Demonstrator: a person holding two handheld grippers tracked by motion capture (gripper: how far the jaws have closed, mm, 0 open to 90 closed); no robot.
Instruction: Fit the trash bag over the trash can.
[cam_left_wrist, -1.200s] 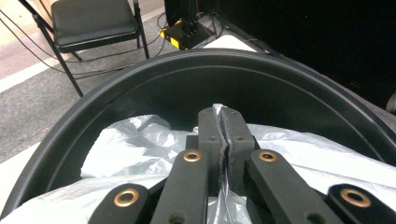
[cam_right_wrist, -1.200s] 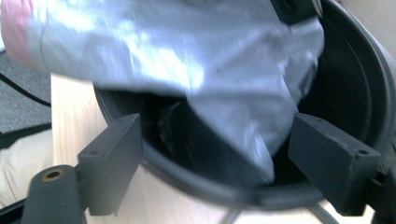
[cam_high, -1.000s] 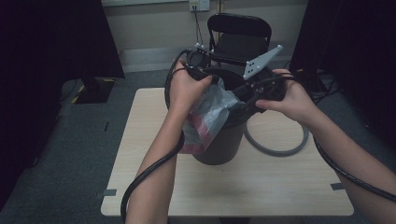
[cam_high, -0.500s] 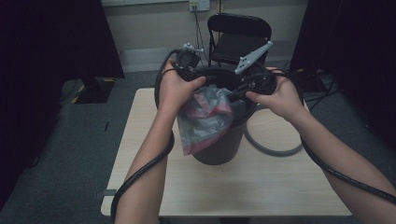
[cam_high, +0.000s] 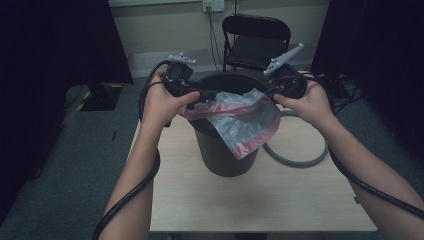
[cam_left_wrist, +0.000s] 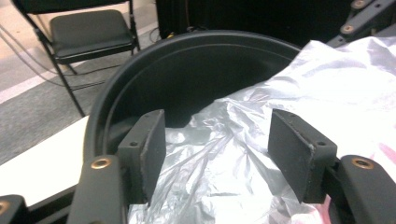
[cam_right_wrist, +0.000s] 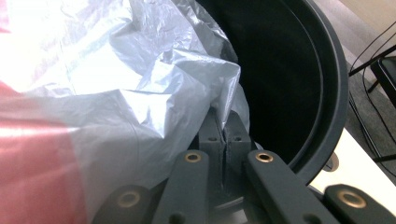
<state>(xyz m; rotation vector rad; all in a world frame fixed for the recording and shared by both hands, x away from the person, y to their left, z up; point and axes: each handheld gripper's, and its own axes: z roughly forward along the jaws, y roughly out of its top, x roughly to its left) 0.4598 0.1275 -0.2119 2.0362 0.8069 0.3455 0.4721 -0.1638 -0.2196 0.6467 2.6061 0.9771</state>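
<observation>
My count: 1 black bin (cam_high: 227, 150), rim just past my fingertips. 1 plastic bag (cam_high: 245, 122), clear w/ a red band, draped over the rim; it lies between the left fingers (cam_left_wrist: 144, 149) and is nipped in the right fingers (cam_right_wrist: 233, 133). 2 grippers: left gripper (cam_high: 202, 96), right gripper (cam_high: 272, 94). 1 table (cam_high: 260, 200) under it all. 1 grey hose loop (cam_high: 300, 161) to the right, past the right fingers. 1 folding chair (cam_high: 256, 42) well beyond both.

bag (cam_high: 240, 120) draped across bin (cam_high: 225, 155) mouth, far half open
</observation>
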